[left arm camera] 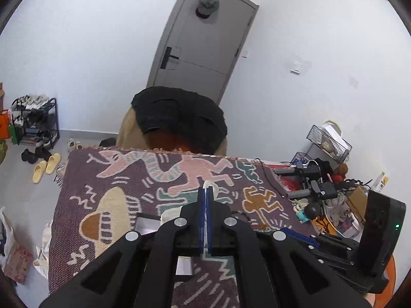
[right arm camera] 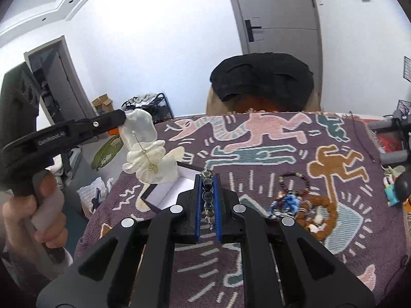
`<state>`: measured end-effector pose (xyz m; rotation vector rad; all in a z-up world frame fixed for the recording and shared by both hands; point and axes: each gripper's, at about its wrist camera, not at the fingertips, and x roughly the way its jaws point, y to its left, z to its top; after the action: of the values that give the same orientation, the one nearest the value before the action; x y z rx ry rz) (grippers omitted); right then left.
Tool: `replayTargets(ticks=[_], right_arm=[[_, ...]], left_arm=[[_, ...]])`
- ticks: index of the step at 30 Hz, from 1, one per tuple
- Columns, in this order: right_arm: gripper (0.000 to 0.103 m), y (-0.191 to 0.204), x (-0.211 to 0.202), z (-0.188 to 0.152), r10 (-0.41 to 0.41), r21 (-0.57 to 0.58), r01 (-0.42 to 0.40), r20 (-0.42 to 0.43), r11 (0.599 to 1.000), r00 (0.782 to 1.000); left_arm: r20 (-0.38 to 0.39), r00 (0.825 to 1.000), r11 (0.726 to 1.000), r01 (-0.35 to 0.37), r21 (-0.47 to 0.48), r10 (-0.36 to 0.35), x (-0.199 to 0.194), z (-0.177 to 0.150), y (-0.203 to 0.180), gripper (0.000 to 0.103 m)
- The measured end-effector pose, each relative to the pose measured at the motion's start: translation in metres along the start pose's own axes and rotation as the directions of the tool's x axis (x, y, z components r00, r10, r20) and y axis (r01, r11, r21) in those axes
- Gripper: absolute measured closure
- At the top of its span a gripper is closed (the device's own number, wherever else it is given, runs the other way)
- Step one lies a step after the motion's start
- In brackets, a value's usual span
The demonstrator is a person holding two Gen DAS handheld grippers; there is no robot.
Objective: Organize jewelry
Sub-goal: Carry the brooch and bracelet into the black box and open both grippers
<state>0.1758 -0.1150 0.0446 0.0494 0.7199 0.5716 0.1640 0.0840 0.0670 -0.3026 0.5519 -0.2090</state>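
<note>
Left gripper (right arm camera: 124, 118) pinching the top of a white fabric pouch (right arm camera: 143, 143), held up in the air just left of and above the open white box (right arm camera: 167, 192) on the patterned blanket (right arm camera: 282, 256); thin gold chain (right arm camera: 143, 151) with small pendant draped down the pouch front. Right gripper (right arm camera: 207, 177) closed on a dark beaded bracelet (right arm camera: 207, 197), beads strung between the blue pads (right arm camera: 197, 205), just right of the box. Right of the box, lying on the blanket: second beaded bracelet (right arm camera: 295, 182), blue charm piece (right arm camera: 286, 204), brown bead strand (right arm camera: 326, 218).
</note>
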Motion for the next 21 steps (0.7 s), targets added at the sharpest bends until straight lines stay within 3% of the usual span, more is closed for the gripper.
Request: replayTargets(ticks=[8,21], right_arm=[[0.093,0.018,0.019,0.001,0.019,-0.011,-0.019,-0.021,1.0,1.0],[0.093,0.019,0.044,-0.001,0.027,0.011,-0.026,-0.051,1.0,0.998]], left_arm=[[-0.051,0.999,0.998,-0.005,-0.06,0.002,0.022,-0.022,0.036,0.103],[-0.155,0.988,0.993,-0.014,-0.117,-0.004,0.07,-0.051,0.063,0.103]])
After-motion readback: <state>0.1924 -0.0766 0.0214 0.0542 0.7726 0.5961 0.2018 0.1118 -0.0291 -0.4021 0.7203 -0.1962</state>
